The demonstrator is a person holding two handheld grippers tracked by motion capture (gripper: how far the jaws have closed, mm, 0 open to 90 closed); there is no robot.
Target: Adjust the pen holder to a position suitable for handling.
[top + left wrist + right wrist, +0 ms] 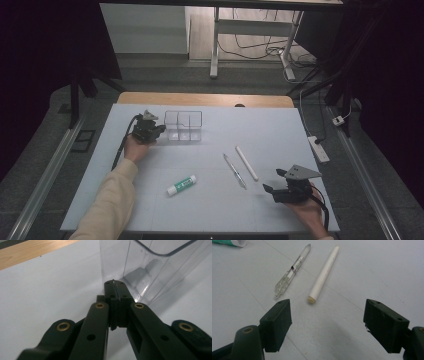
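Observation:
My left gripper (161,129) rests on the white table at the back left, jaws shut with nothing seen between them. In the left gripper view its tips (115,284) sit right at the near lower corner of a clear, divided plastic container (155,267); whether they touch it is unclear. The container (183,125) stands upright. My right gripper (274,181) lies near the front right, open and empty. Ahead of its jaws (328,322) lie a clear pen (292,270) and a white capped pen (324,272), side by side. A green-and-white glue stick (181,185) lies at the front centre.
The white tabletop (260,130) has a wooden strip (200,98) along its far edge. Beyond it stand desk legs and cables on the floor. A power strip (319,148) lies off the table's right edge. The glue stick's end (234,242) shows at the right gripper view's top left.

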